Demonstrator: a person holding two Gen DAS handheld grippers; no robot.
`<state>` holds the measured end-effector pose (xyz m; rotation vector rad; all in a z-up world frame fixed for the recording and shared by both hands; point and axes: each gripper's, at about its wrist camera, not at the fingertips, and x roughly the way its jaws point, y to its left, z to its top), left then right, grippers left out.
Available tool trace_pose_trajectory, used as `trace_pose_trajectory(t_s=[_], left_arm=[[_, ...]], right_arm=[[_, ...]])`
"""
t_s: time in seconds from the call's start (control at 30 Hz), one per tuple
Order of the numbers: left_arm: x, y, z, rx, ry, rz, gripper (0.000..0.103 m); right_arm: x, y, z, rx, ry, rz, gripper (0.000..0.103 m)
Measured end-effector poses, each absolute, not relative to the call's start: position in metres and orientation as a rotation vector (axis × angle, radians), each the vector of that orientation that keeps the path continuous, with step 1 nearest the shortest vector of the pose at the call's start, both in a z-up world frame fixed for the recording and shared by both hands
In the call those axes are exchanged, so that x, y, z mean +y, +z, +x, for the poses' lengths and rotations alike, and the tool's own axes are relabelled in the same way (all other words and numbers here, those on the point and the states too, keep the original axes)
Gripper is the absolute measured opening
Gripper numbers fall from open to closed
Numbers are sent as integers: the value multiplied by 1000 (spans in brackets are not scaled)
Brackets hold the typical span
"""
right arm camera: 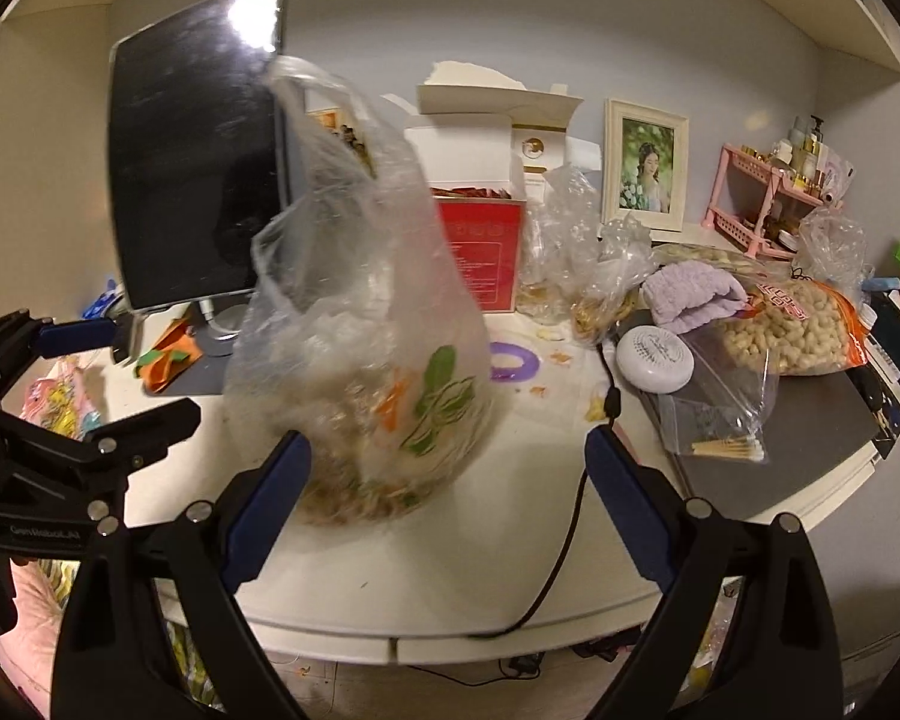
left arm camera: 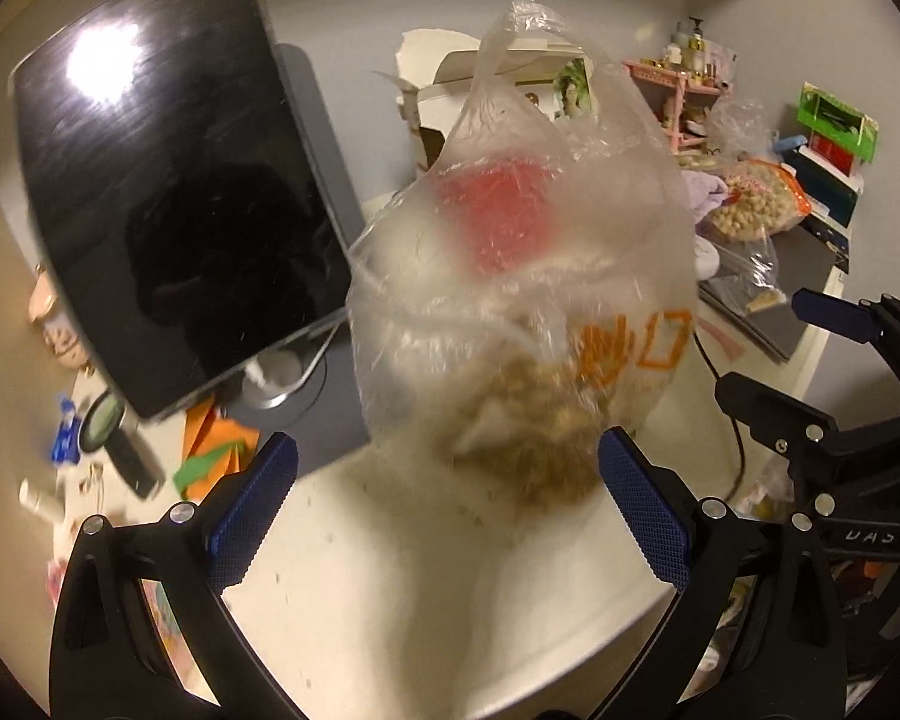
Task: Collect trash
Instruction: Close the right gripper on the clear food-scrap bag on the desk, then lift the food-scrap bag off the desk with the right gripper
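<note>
So both tools are spread wide apart with nothing between the pads. The left tool point(left arm camera: 447, 516) and the right tool point(right arm camera: 447, 510) both face a clear plastic trash bag point(left arm camera: 522, 300) that sits in the middle of the white surface point(left arm camera: 426, 588), its neck sticking up and its bottom full of brownish scraps. The bag is blurry in both views; it looks like it rests on the surface just ahead of the fingers, but I can't tell if any pad touches it. In the right wrist view the same bag point(right arm camera: 366, 324) has a green and orange print on it. Behind it on the left stands a dark monitor point(right arm camera: 198, 150). Off to the right there's a bag of peanuts point(right arm camera: 792, 330), a round white compact point(right arm camera: 657, 357) and a framed photo point(right arm camera: 647, 165) against the wall.
</note>
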<state>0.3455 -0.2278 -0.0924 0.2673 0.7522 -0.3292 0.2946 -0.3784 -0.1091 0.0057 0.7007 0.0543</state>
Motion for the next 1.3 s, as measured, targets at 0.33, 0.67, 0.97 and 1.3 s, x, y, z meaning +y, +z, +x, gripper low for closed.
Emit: trace_pose_trajectory(t_s=[0.33, 0.67, 0.97, 1.3], left_arm=[[-239, -105, 399, 755, -398, 280, 97], [-237, -131, 435, 788, -492, 380, 97], [-254, -149, 458, 834, -566, 352, 97], [-249, -153, 448, 847, -557, 323, 97]], right_arm=[[-385, -132, 346, 746, 98, -1, 90], [-378, -162, 382, 783, 139, 8, 90], [-377, -169, 396, 811, 165, 54, 62], [-367, -174, 389, 818, 220, 107, 6]])
